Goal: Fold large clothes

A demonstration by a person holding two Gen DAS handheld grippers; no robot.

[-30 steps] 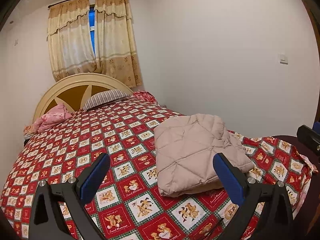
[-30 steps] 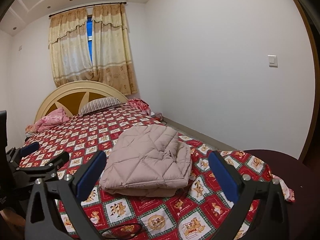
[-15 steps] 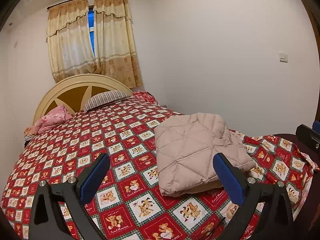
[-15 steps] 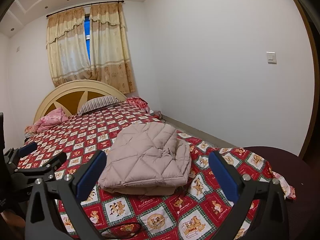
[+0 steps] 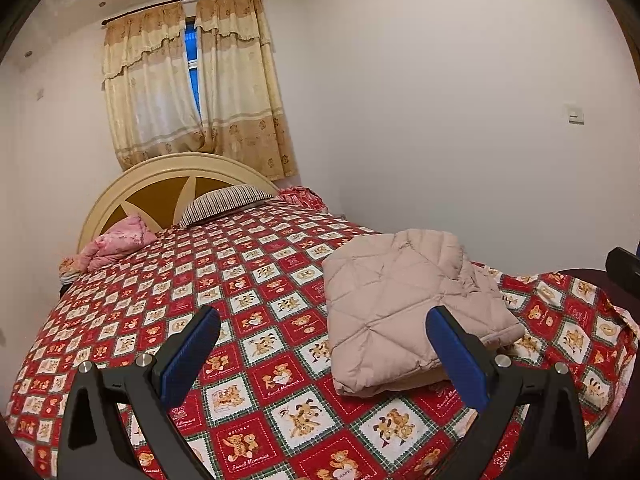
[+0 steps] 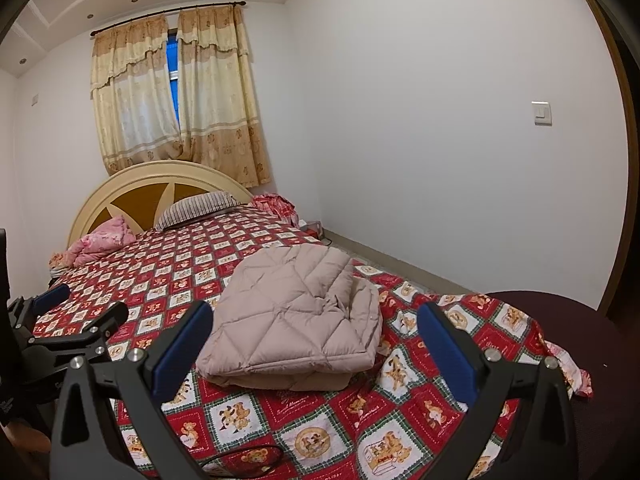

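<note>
Your left gripper (image 5: pixel 322 348) hangs above the near part of the bed (image 5: pixel 248 280), its fingers (image 5: pixel 188 354) spread wide and holding nothing. Just right of it, the folded beige quilted jacket (image 5: pixel 408 304) lies flat on the teddy-bear bedspread (image 6: pixel 320 432) (a neat stack, near the foot and toward the wall side). Your right gripper (image 6: pixel 316 348) faces that jacket from the bed's foot, fingers (image 6: pixel 450 354) likewise wide apart and empty, clear of the fabric.
</note>
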